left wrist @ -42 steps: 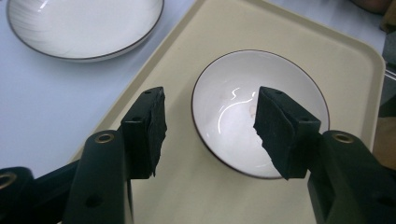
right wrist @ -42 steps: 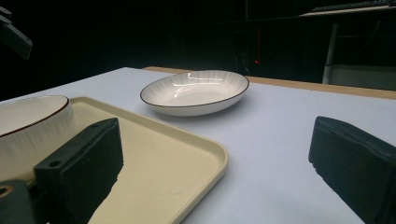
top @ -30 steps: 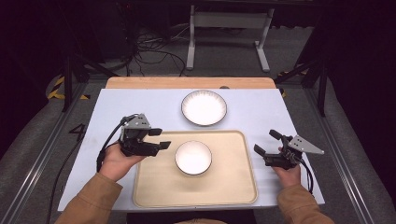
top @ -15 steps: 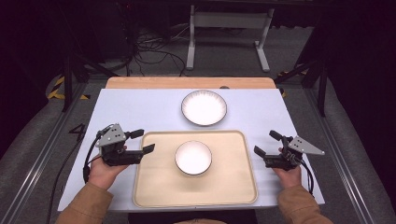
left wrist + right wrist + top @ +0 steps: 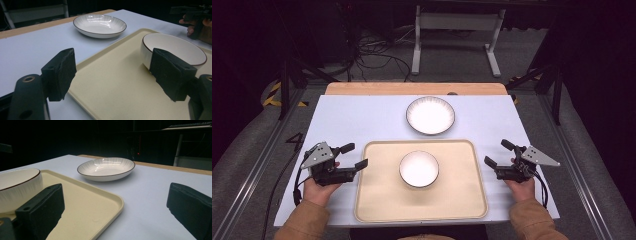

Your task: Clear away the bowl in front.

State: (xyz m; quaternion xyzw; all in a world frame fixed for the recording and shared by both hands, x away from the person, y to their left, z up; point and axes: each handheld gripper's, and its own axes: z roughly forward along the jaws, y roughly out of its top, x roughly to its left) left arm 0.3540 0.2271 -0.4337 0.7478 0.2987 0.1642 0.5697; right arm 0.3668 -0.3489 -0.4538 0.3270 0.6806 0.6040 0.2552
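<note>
Bowl [image 5: 419,169] first: we see a small white bowl with a dark rim sitting on the beige tray [image 5: 377,200], roughly at the tray's middle. In the left gripper view the bowl [image 5: 175,48] stands just beyond the right-hand jaw, apart from it, and in the right gripper view it sits at the left edge, behind the left-hand jaw.

Beyond the tray, toward the far side of the white table [image 5: 352,120], we find a wider, shallow white plate [image 5: 430,115] with a fluted inside and a dark rim. It rests on the bare table surface, near the tray's far edge but not touching it.

Our left gripper [image 5: 353,157] is held at the tray's left edge, its jaws standing wide apart with nothing between them; one jaw reaches over the tray's rim. Our right gripper [image 5: 499,154] is held just beside the tray's right edge, jaws likewise spread wide and holding nothing. A hand [image 5: 319,187] in a tan sleeve grips each tool from the near side of the table. A strip of bare wood [image 5: 412,88] shows along the table's far edge.
</note>
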